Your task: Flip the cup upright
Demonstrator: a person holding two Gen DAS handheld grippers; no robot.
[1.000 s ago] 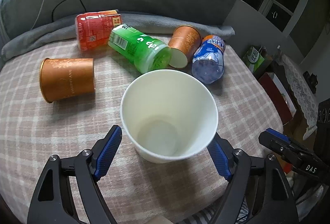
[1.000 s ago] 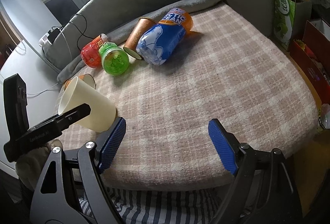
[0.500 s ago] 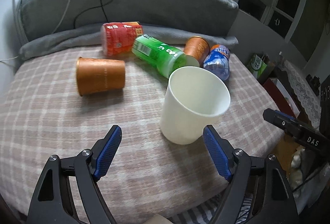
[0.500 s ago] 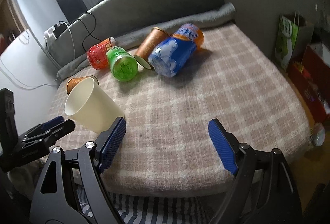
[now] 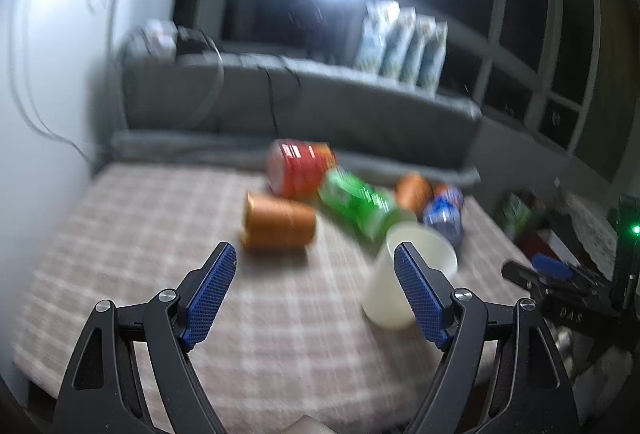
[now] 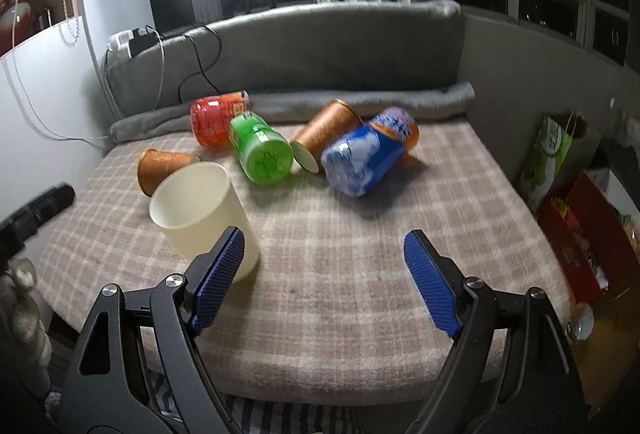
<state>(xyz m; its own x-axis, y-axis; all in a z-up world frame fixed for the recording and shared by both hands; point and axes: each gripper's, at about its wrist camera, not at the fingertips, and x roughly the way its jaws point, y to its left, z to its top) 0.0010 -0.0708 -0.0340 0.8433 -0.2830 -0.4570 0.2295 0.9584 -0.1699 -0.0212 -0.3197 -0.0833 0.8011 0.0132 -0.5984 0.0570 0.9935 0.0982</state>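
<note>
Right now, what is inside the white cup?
The white cup stands mouth up on the plaid blanket. In the right wrist view only bare inner wall shows; its floor is hidden by the near rim. Both claws are open and apart from it.

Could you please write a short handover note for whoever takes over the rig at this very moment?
Left gripper: open, empty, clear of the cup.
Right gripper: open, empty, over the blanket.
White cup: standing mouth up near the blanket's front left, nothing gripping it; it looks slightly tilted, possibly fisheye.
Done: that cup appears flipped upright.
Left: two brown cups, plus the red, green and blue ones, lie on their sides.
</note>
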